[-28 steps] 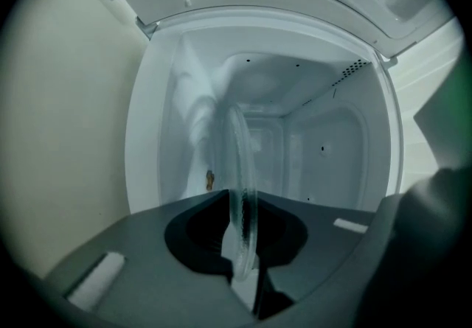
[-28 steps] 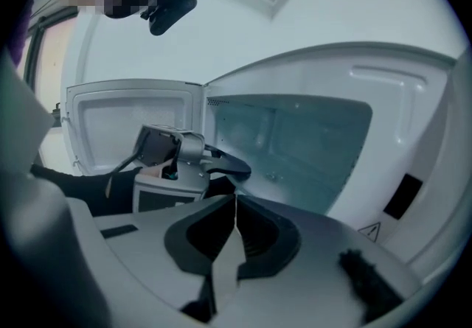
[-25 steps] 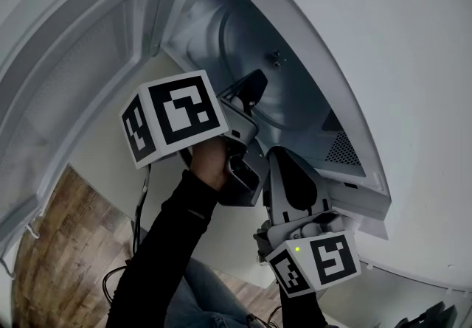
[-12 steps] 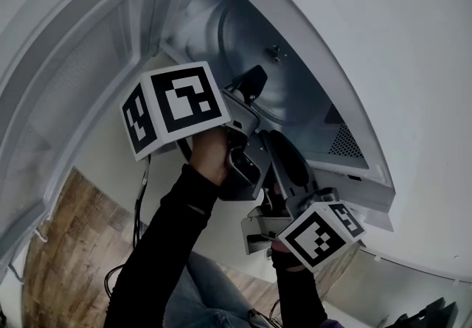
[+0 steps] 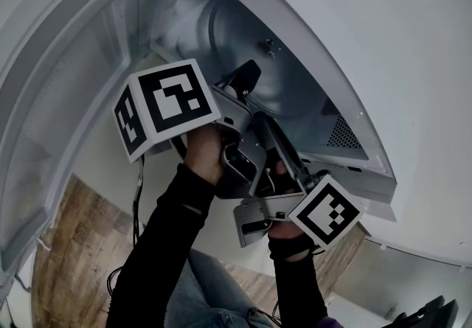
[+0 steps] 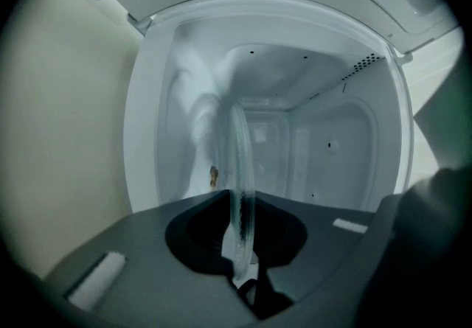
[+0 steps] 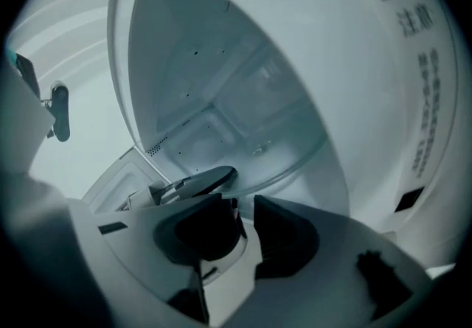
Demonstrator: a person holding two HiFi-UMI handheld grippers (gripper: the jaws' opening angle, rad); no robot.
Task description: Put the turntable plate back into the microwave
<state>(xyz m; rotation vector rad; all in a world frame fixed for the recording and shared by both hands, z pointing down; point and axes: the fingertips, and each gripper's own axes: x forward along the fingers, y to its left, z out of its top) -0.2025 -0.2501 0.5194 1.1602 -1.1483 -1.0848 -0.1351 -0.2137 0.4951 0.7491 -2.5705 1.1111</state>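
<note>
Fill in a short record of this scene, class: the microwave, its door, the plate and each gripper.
microwave: white inside, front open
door: swung wide open
turntable plate: clear glass, held by its rim, reaching into the microwave
left gripper: shut on the turntable plate's rim
right gripper: jaws apart, just been opening, nothing between them
</note>
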